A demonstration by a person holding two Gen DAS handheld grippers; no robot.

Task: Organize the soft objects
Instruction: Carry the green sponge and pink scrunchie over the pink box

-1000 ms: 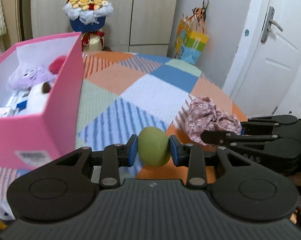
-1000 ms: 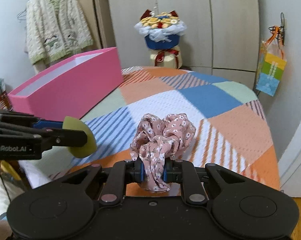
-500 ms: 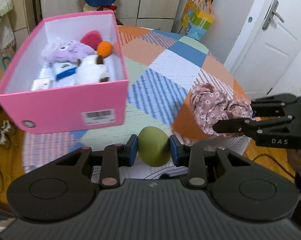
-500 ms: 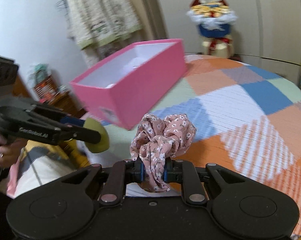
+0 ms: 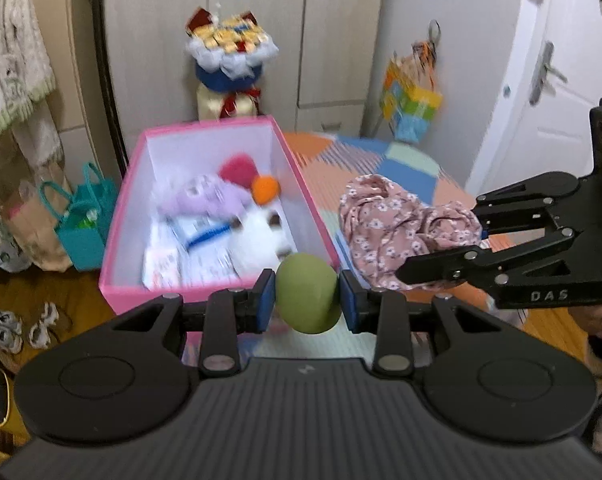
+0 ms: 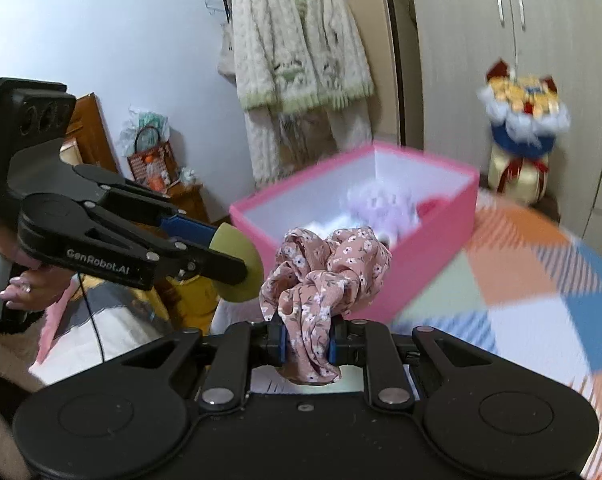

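Observation:
My left gripper (image 5: 307, 306) is shut on a green soft egg-shaped sponge (image 5: 308, 297), held just in front of the near wall of the open pink box (image 5: 119, 216). The sponge also shows in the right wrist view (image 6: 239, 270). My right gripper (image 6: 305, 344) is shut on a pink floral scrunchie (image 6: 325, 276), held in the air beside the box's right wall; the scrunchie also shows in the left wrist view (image 5: 397, 228). The box (image 6: 433, 232) holds a purple plush (image 5: 209, 200), a red ball (image 5: 237, 170), an orange ball (image 5: 265, 189) and a white plush (image 5: 257, 240).
The box stands on a table with a checked colourful cloth (image 6: 541, 280). A flower bouquet (image 5: 229, 52) stands behind by the cupboards. A teal bag (image 5: 83, 228) and shoes (image 5: 21, 326) are on the floor at left. A cardigan (image 6: 297, 48) hangs on the wall.
Both grippers have moved left and up toward the pink box with their objects still held. The box now lies straight ahead of the left gripper, and the scrunchie is closer to its right wall.

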